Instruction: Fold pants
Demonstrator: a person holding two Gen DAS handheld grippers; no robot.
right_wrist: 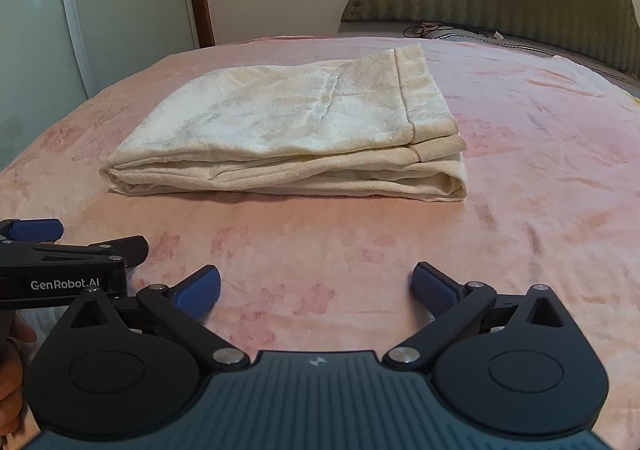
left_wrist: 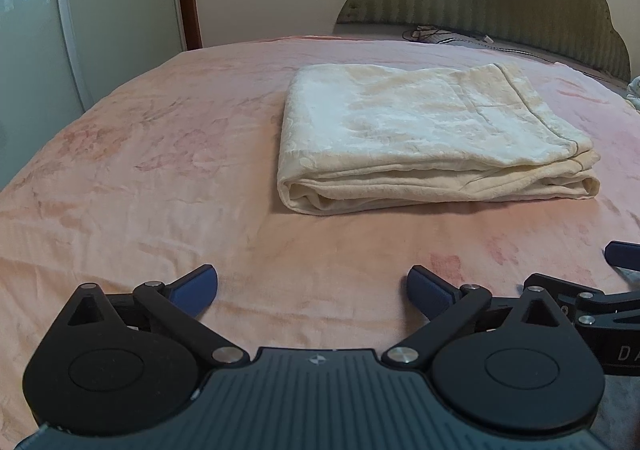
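Right wrist view: "GenRobot.AI" on left tongs [right_wrist: 32, 230]; both tongs wide, empty, pants [right_wrist: 288, 130] folded.

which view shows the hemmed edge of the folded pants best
The right wrist view: the folded cream pants lie central and the hemmed edge runs unbroken from the far corner down to the stacked layers. The left wrist view shows the same hem off to the right, at a flatter angle.

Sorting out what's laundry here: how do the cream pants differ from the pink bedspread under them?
The pants are cream and folded into a thick stack of layers; the bedspread is pink and spread out in a single layer. The pants show a stitched hem band, while the bedspread carries a faint flower print. Both look like soft cloth, and neither tool touches either.
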